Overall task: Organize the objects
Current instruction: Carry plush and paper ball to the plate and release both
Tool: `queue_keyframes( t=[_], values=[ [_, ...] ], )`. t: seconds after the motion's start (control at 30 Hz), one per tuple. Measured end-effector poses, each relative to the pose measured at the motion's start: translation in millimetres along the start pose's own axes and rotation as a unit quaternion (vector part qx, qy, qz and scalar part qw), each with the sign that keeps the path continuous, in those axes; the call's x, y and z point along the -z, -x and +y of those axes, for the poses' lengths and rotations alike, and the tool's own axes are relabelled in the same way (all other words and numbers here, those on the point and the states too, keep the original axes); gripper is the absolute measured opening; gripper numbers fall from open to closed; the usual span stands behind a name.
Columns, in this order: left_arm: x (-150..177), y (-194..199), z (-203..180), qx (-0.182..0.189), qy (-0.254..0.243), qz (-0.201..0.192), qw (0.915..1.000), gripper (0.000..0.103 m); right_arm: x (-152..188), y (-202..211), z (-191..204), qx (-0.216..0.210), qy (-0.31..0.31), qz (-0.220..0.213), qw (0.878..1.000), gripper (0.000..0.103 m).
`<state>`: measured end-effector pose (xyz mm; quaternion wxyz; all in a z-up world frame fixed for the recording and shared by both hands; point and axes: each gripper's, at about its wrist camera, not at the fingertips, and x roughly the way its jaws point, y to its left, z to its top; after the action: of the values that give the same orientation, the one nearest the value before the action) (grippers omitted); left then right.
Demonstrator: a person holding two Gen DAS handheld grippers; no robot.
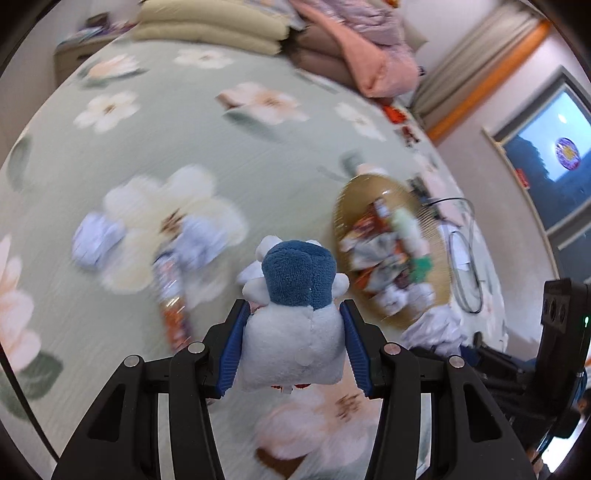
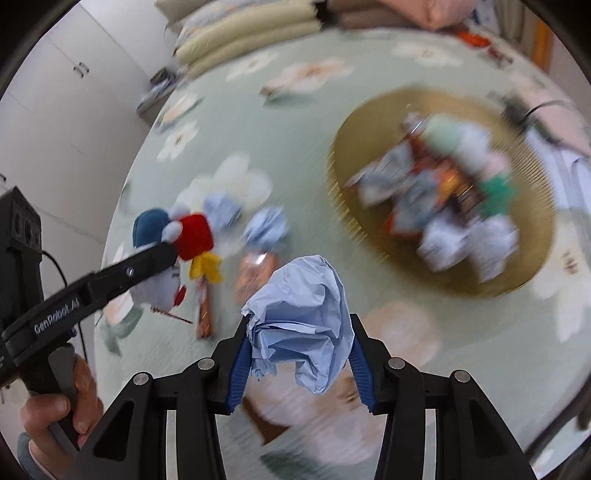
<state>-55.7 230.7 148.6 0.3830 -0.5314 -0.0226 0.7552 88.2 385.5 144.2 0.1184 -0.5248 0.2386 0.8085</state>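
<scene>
- Pinching a plush toy (image 1: 295, 317), the left gripper (image 1: 293, 347) sits at lower centre.
- Right gripper (image 2: 299, 354) pinches crumpled blue paper (image 2: 301, 321); gold tray (image 2: 343, 155) upper right.

one plush toy (image 1: 295, 295), one basket (image 2: 354, 122), three loose paper balls (image 2: 301, 314)

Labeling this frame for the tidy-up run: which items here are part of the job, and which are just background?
Job:
- plush toy in left gripper
- crumpled blue paper in right gripper
- gold woven basket, already part-filled
- paper wads and snack wrapper on the bed

Background:
- floral bedspread
- pillows
- pink blanket
- cable
- window
</scene>
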Motion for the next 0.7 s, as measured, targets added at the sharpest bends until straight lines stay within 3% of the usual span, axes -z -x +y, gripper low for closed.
queue_keyframes(
  t=[0.27,0.53,0.63,0.67,0.7],
  values=[
    [-45.1,-9.6,-71.6,0.044,-0.047,-0.029,0.9975,0.047,-56.9,70.8,-60.4,0.071,-0.028,-0.111,0.991,0.047],
    [-70.4,-47.7,-120.0,0.072,-0.067,-0.036,0.9944,0.047,-93.9,86.6,-112.8,0.077,-0.064,-0.146,0.984,0.047],
    [-72.1,-62.5,-127.7,0.078,-0.053,-0.036,0.9949,0.062,-100.6,78.6,-120.8,0.069,-0.069,-0.143,0.985,0.048],
    [-71.6,-68.1,-127.3,0.072,-0.043,-0.03,0.996,0.075,-102.1,73.1,-123.5,0.063,-0.072,-0.136,0.986,0.052],
    [-70.1,-74.2,-125.5,0.069,-0.033,-0.022,0.9968,0.076,-101.7,68.0,-125.9,0.057,-0.073,-0.128,0.987,0.061]
  ],
)
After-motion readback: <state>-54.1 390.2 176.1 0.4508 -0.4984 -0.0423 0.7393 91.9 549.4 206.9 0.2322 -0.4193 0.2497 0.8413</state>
